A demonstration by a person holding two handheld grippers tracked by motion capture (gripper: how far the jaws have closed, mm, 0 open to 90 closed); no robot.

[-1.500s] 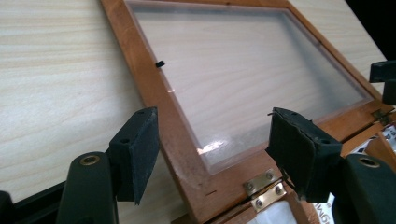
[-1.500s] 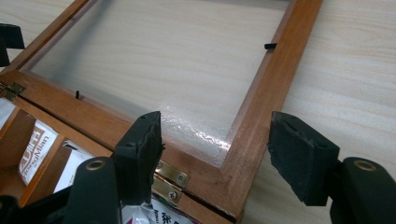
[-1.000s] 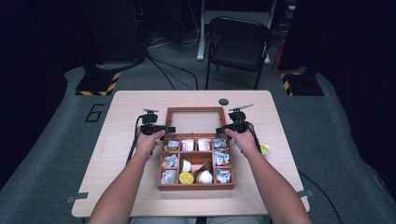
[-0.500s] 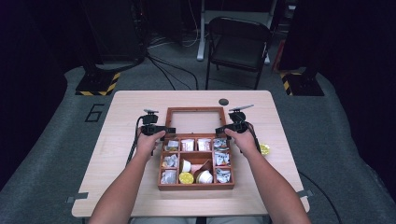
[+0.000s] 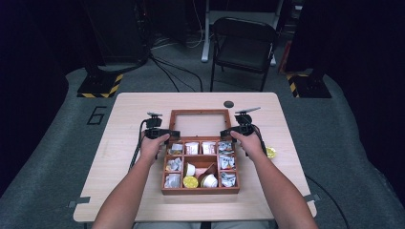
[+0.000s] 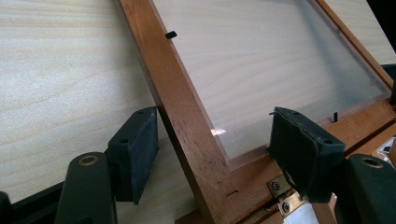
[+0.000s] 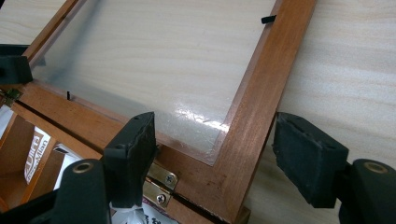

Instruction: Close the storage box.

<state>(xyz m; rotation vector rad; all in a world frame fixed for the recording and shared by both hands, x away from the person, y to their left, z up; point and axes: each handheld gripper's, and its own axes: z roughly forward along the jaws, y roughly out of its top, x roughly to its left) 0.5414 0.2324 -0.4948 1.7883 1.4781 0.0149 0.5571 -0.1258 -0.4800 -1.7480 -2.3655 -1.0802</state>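
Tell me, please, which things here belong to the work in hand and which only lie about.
In the work:
- lid, lying open and flat
- wooden box
- left hand-held gripper, open astride the lid frame
- right hand-held gripper, just been opening

Lying about:
- yellow disc
- dark disc
- chair

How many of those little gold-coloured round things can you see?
2. One gold round thing sits in the front row of the wooden box; the other lies on the table, right of the box. More may be hidden.
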